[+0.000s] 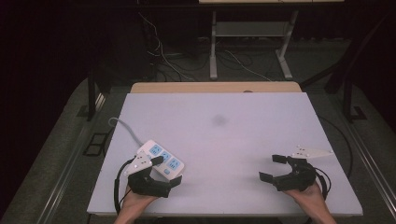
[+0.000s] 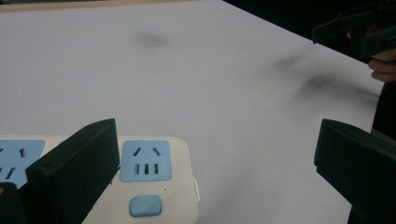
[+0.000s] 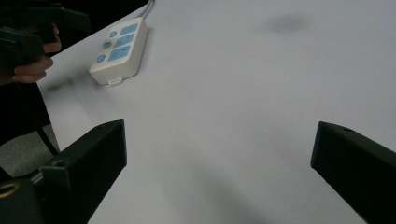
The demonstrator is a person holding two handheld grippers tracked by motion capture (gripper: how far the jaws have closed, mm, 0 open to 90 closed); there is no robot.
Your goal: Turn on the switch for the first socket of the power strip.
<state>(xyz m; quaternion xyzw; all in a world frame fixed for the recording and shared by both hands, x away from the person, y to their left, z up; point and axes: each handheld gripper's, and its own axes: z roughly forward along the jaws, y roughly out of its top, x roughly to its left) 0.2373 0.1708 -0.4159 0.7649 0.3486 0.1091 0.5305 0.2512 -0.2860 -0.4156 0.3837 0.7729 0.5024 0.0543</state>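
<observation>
Nearest the camera, at the table's front edge, the person's two hands come up from below, each cut off at the wrist, so little of the forearms can be made out. The white table (image 1: pixel 224 140) is broad and mostly bare, with a faint dark smudge (image 1: pixel 219 121) near its middle. At the front left lies a white power strip (image 1: pixel 162 157) with blue sockets; its grey cord (image 1: pixel 125 127) runs off toward the left edge. The left gripper (image 1: pixel 168 171) sits right over the strip's near end and hides part of it; in the left gripper view one black jaw covers a socket, the other stands well out over bare table, so the jaws are spread wide and grip nothing. The right gripper (image 1: pixel 274 167) rests at the front right, well apart from the strip, jaws likewise wide apart over empty surface, pointing toward the left.
</observation>
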